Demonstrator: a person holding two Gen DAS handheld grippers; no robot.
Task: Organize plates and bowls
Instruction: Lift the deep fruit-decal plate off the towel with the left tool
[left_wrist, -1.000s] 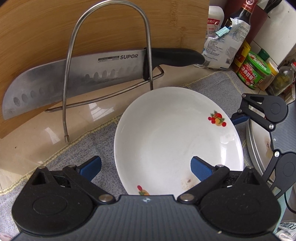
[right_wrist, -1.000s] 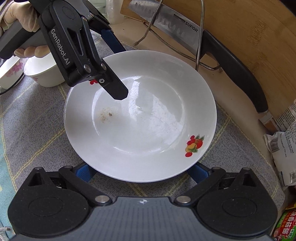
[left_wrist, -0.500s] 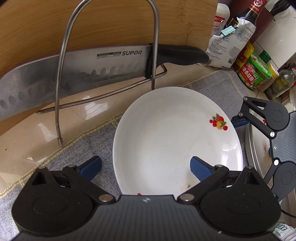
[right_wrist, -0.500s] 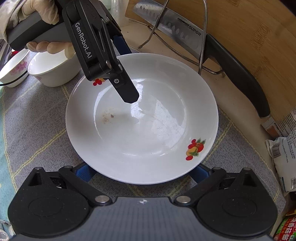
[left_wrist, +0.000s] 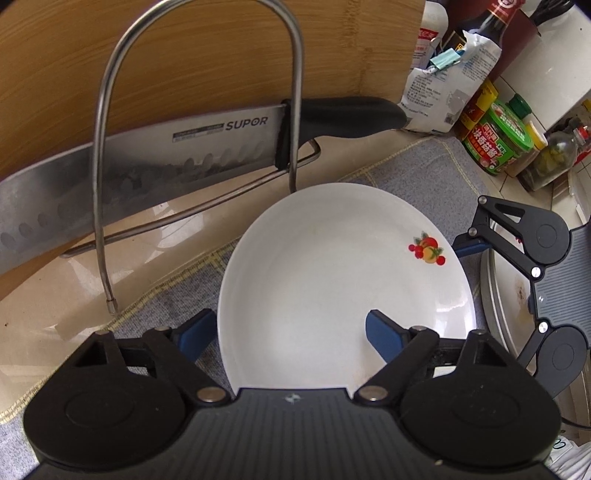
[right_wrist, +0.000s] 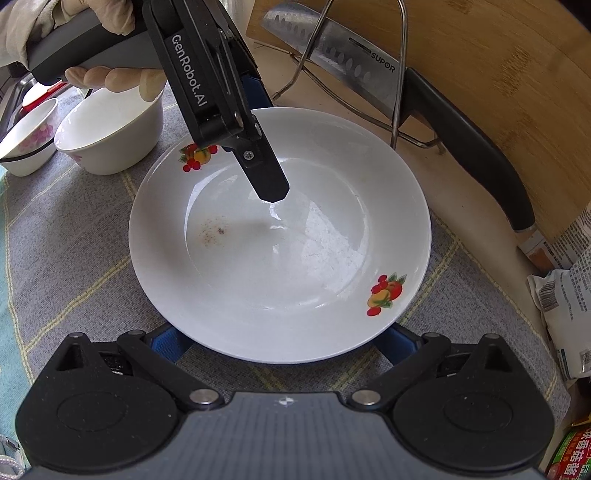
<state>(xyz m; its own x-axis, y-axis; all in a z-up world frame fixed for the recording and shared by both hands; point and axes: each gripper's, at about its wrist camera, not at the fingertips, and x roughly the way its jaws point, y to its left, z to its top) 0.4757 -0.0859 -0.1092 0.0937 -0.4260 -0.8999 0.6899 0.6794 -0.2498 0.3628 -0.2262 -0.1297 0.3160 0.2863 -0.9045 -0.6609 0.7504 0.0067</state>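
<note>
Right wrist view: the white plate lies just ahead of the right claw, whose spread fingers flank its near rim. The left claw is closing across the plate's far rim, not yet pinching.

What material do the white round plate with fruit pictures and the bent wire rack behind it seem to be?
White round plate with fruit pictures: probably glazed ceramic, since it is glossy with bright window reflections. Bent wire rack: apparently polished steel, silvery and shiny.
</note>
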